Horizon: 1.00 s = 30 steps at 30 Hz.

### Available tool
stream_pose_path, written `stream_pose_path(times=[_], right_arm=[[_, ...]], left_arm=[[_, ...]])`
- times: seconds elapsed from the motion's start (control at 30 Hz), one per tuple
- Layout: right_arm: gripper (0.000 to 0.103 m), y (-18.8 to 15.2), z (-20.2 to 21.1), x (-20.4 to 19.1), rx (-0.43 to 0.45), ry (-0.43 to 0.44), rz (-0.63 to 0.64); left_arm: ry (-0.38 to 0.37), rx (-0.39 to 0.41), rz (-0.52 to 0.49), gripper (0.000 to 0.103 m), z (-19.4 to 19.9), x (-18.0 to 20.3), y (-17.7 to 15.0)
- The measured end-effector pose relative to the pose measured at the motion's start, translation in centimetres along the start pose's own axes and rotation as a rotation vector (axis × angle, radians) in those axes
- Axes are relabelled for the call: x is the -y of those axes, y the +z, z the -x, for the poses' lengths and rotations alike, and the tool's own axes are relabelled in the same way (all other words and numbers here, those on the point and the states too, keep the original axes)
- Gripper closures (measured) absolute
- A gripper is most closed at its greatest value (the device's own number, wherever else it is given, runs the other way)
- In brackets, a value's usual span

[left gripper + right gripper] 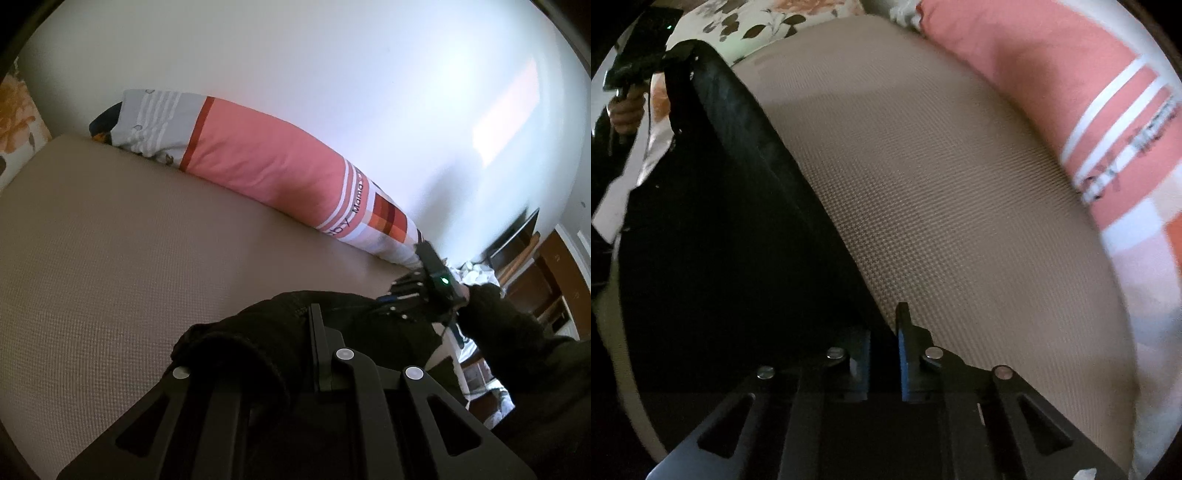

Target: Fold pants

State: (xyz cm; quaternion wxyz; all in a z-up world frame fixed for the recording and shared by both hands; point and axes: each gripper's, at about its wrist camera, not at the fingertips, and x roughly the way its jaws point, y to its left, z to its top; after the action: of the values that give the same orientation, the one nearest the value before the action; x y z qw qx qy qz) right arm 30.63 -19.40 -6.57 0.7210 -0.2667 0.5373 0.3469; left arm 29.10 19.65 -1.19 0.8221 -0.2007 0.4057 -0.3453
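Left wrist view, nearest: left gripper [317, 347], jaws together and clamped on a bunched fold of the black pants [258, 332]. Dark knit cloth rose over the fingers and hid one of them.

Right wrist view, nearest: right gripper [886, 354], jaws drawn in close on the edge of the pants [731, 229]; the black fabric ran down between the fingers, blue pad [904, 365] showing on the right-hand one. The pants stretched as one dark sheet from these jaws up toward the left gripper [639, 62] at top left, a hand [626, 110] gripping its handle.

Middle ground: the pants lay along the near edge of a bed [129, 258], on a tan textured cover. From the left camera the right gripper [402, 295] was seen at the far end of the cloth, green light on its body, a dark sleeve [498, 317] behind it.

Farther: a long pink bolster pillow [266, 166] with white stripes and orange checks lay along the bed against a white wall [332, 74]. Floral bedding [768, 18] sat at the bed's far end.

Farthest: wooden furniture [554, 266] at the right edge, blurred.
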Motion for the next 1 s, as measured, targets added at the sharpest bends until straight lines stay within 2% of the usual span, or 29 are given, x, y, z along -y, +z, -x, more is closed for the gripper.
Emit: stream_pose_path(times=[0.23,0.4,0.53,0.6,0.7,0.87,1.0], right_arm=[[0.095,-3.5,7.2,-5.4,0.134,-0.227,-0.064],[0.096,-7.0,11.3,-11.7,0.191,-0.293,-0.127],[0.096,-9.1,13.2,-15.0,0.219,-0.284,-0.175],[0.096,-10.5,13.6,-17.2,0.226,-0.261,-0.203],[0.096,-12.2,13.3,-20.3,0.239,-0.210,-0.253],[0.097,-15.4,11.6,-24.3,0.250,-0.114,-0.351],[0.097,-17.0,8.9,-26.1,0.210,-0.111,-0.389]], left_arm=[[0.014,-0.008,-0.055,0.093,2.6,1.9,-0.4],[0.007,-0.026,-0.120,0.092,5.4,4.3,-2.0],[0.006,-0.049,-0.154,0.092,7.5,5.8,-4.5],[0.020,-0.066,-0.181,0.092,8.4,6.4,-6.1],[0.030,-0.115,-0.171,0.092,9.3,6.5,-9.0],[0.090,-0.208,-0.159,0.091,9.8,5.9,-14.5],[0.140,-0.266,-0.111,0.088,9.9,4.4,-18.0]])
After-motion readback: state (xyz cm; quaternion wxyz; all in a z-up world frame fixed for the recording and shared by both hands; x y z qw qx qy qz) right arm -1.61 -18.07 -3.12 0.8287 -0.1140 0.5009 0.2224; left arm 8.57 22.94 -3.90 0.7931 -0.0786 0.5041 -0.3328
